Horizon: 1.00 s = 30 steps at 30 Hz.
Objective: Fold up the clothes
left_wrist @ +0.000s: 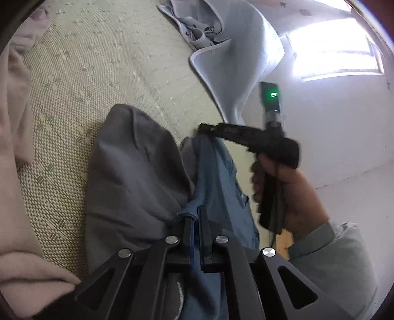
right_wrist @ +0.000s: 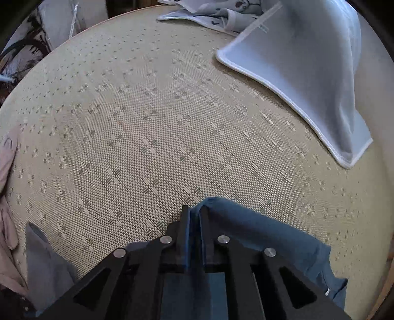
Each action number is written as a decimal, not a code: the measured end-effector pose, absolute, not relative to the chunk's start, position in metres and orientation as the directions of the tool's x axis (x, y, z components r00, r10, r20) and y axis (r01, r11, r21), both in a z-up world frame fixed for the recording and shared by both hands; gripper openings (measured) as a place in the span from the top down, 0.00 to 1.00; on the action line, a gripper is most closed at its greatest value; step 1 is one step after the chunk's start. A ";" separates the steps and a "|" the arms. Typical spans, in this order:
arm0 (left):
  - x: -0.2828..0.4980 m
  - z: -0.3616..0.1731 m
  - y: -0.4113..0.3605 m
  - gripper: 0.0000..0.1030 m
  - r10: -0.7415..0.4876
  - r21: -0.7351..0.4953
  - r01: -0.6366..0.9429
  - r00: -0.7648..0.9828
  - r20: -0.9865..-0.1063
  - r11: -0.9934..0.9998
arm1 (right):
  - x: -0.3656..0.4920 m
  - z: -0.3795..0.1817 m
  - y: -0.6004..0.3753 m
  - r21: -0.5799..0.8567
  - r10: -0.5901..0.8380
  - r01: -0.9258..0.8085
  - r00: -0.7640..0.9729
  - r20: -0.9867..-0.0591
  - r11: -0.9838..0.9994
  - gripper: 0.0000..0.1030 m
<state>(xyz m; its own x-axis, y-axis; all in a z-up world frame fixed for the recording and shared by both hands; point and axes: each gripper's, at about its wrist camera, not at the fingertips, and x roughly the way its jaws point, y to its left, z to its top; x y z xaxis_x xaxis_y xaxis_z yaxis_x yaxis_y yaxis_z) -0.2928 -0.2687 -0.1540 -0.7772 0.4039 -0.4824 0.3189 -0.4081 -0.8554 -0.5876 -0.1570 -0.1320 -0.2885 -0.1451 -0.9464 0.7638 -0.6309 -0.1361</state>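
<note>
So I've got both grippers pinched onto the blue garment right now. My left gripper is closed down tight on an edge of it, blue cloth squeezed between the pads, and a gray piece of clothing is bunched up just to the left of the fingers, lying on the woven mat. In the left wrist view the blue fabric runs up from my left gripper to the tip of the right one.

My right gripper is nearly all the way closed too, with a fold of the blue garment caught between the pads; the rest of it trails off to the right and down over the mat. From the left wrist view you can see the right gripper held in a hand with a pale greenish sleeve, a green light glowing on top of the unit.

Further back on the mat there's a light blue cloth with white edging, one end lifted up off the surface, and a patterned cloth crumpled behind it. Some pink fabric sits along the left edge, touching the mat.
</note>
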 end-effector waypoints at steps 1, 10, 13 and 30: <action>-0.292 -0.155 -0.269 0.98 0.406 -0.856 0.320 -0.776 -0.483 -0.406 | -0.587 -0.126 -0.155 -0.134 -0.148 0.759 -0.291 -0.945 -0.637 0.88; -0.287 -0.146 -0.270 0.96 0.412 -0.841 0.326 -0.759 -0.505 -0.431 | -0.570 -0.033 -0.084 -0.081 -0.275 0.697 -0.383 -0.882 -0.713 0.50; -0.282 -0.139 -0.272 0.92 0.408 -0.837 0.331 -0.756 -0.511 -0.435 | -0.559 -0.002 -0.046 -0.056 -0.322 0.688 -0.408 -0.855 -0.724 0.47; -0.202 -0.048 -0.243 0.19 0.266 -0.784 0.257 -0.843 -0.468 -0.565 | -0.393 -0.060 0.268 0.006 -0.226 0.454 -0.431 -0.874 -0.891 0.47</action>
<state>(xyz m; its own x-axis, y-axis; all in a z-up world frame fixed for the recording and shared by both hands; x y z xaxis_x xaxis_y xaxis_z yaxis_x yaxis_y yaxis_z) -0.2022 -0.2426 -0.0483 -0.8429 0.2660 -0.4676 0.2570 -0.5645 -0.7844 -0.3933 0.2675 -0.0595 -0.4307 -0.2259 -0.8738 0.4543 -0.8908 0.0064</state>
